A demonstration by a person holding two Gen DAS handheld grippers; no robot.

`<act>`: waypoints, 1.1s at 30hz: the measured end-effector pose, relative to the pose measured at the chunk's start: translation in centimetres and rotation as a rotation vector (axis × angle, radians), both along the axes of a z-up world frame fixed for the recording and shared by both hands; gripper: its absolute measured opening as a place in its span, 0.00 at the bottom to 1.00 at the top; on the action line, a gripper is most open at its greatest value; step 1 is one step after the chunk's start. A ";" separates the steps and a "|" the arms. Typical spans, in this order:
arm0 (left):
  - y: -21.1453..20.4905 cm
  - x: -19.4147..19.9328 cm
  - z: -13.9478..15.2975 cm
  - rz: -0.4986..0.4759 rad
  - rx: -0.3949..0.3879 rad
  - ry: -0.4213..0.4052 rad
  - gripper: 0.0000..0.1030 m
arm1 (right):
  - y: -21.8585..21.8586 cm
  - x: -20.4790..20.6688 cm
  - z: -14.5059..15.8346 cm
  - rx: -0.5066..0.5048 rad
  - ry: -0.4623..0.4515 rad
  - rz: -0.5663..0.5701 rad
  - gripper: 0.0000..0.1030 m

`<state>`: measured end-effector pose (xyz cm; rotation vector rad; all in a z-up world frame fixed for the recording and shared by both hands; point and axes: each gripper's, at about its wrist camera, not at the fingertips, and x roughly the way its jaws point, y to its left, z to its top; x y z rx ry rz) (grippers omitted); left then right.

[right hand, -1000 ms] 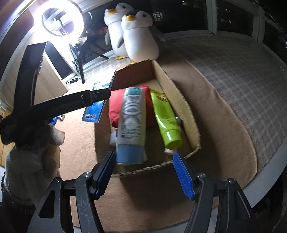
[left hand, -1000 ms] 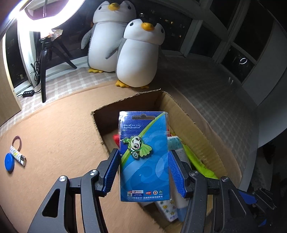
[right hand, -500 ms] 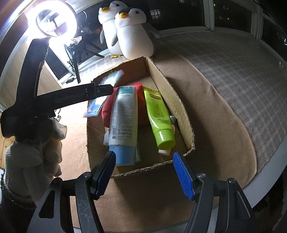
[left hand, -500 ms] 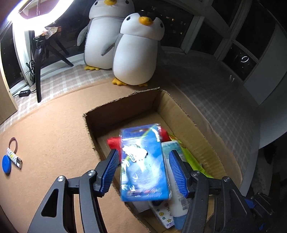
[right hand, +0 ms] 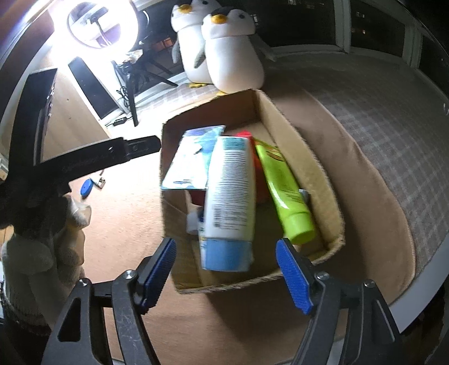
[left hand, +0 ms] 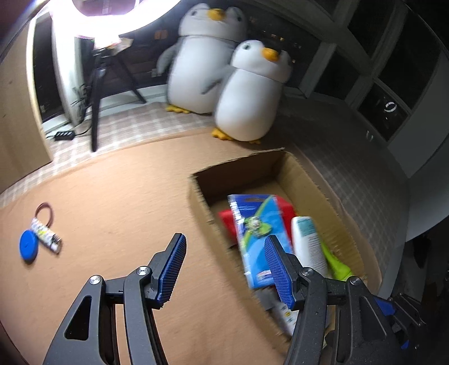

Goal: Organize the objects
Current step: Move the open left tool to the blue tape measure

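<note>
A cardboard box sits on the brown mat. In it lie a blue carded frog pin, a white tube with a blue cap, a green tube and a red item. My left gripper is open and empty over the mat, just left of the box. My right gripper is open and empty at the box's near end. A blue disc, a small patterned tube and a dark hair band lie on the mat far left.
Two plush penguins stand behind the box. A ring light on a tripod stands at the back left. A gloved hand holds the left gripper's handle. The checked cloth edge drops off at the right.
My left gripper let go of the blue carded pin, which dropped into the box. The left gripper has swung left and opened wider. The right gripper has moved slightly.
</note>
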<state>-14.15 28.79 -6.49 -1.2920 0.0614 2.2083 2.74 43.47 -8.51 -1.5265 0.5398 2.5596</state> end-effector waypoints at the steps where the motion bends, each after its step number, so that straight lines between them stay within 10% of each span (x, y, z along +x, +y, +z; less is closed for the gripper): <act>1: -1.0 -0.1 0.0 0.012 0.000 -0.001 0.60 | -0.4 -0.2 0.0 -0.005 0.001 0.005 0.70; 33: -29.8 -11.2 -4.6 0.525 -0.062 -0.082 0.59 | -12.9 -7.9 0.9 -0.048 0.024 0.261 0.71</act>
